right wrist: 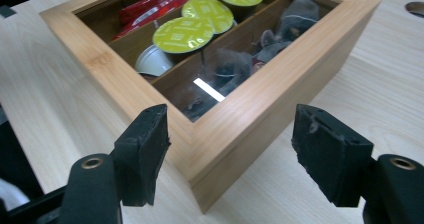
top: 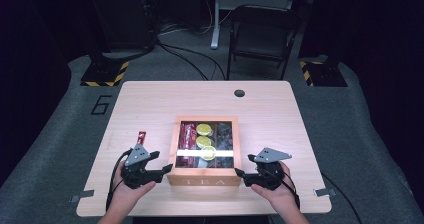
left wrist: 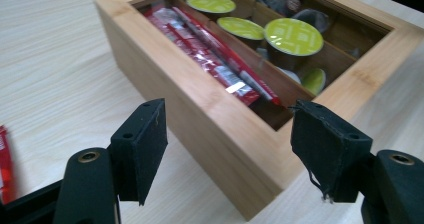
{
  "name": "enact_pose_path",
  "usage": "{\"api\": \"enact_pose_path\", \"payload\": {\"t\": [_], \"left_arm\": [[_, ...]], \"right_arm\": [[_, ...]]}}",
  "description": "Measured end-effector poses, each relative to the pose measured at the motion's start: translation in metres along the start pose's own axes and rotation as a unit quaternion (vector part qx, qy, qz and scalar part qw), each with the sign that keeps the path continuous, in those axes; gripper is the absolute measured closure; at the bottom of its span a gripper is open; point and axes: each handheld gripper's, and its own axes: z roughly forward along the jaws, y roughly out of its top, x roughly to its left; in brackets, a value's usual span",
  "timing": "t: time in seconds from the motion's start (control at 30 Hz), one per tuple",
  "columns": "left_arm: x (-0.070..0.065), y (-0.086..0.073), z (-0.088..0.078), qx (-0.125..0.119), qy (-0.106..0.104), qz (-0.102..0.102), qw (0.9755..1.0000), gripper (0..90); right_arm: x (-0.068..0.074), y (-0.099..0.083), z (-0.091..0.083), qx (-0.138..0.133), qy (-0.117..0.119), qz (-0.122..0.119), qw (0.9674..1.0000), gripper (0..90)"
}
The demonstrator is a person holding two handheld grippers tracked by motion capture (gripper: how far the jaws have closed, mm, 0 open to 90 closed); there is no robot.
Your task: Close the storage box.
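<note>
Left hand [top: 129, 191]: enters from the near edge, palm up, cradling its gripper.
Left gripper [top: 164, 170]: jaws parted, nothing between the pads, pointing right.
Right hand [top: 277, 190]: enters from the near edge, wrapped under its gripper.
Right gripper [top: 241, 176]: jaws apart and empty, pointing left toward its partner.

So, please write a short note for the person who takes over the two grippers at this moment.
Left gripper: jaws open, nothing held, at the near left corner of the wooden tea box.
Right gripper: jaws open, nothing held, at the near right corner.
Box: on the table, glass lid closed; red sachets, green-lidded capsules and dark tea bags inside. One red sachet lies on the table left of the box.
Done: both grippers at the box.
Left: probably gripping the box or its lid.
</note>
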Motion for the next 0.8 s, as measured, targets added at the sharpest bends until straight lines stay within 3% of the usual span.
{"api": "enact_pose_path", "payload": {"t": [0.13,0.27,0.53,0.8], "left_arm": [[0.011,-0.004,-0.002,-0.008,0.015,-0.019,0.9997,32.8],[0.022,-0.011,0.002,0.005,0.03,-0.036,0.9989,33.9],[0.039,-0.02,0.006,0.009,0.055,-0.056,0.9969,34.6],[0.049,-0.024,0.011,0.02,0.064,-0.069,0.9954,34.7]], "right_arm": [[-0.009,-0.001,-0.002,-0.008,-0.014,0.005,0.9999,30.2],[-0.019,-0.004,-0.002,-0.008,-0.032,0.018,0.9993,31.0],[-0.037,-0.014,0.004,-0.003,-0.06,0.032,0.9977,32.9],[-0.05,-0.02,0.008,0.005,-0.064,0.062,0.996,33.7]]}}
